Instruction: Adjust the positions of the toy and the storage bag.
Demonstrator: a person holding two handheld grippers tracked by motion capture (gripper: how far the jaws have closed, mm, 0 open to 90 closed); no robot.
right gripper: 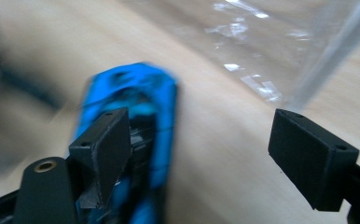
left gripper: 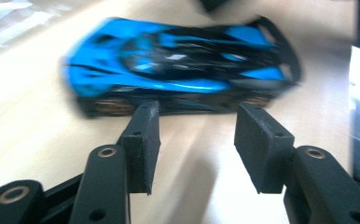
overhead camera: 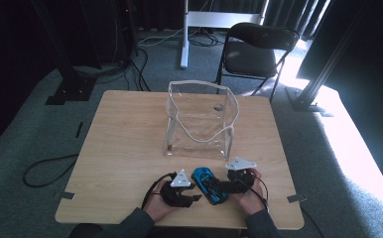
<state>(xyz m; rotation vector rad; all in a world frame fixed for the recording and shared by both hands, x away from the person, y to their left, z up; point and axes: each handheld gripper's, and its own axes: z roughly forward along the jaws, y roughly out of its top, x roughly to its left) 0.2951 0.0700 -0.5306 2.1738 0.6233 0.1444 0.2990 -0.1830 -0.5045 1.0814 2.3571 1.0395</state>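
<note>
Blue toy car (overhead camera: 210, 184) on table btwn both open grippers, ungripped

Wooden table (overhead camera: 125, 144), light grain. Clear plastic bag (overhead camera: 199, 121) stands open mid-table, white-edged rim, 1 small dark item inside. Black folding chair (overhead camera: 251, 52) behind the far edge. Grey carpet (overhead camera: 31, 134), black cable (overhead camera: 48, 171) looped at left.

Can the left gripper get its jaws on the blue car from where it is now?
Probably yes. The left gripper stands open with bare table between its pads and the blue toy car side-on just ahead. The right gripper crowds the car's far side, though.
</note>
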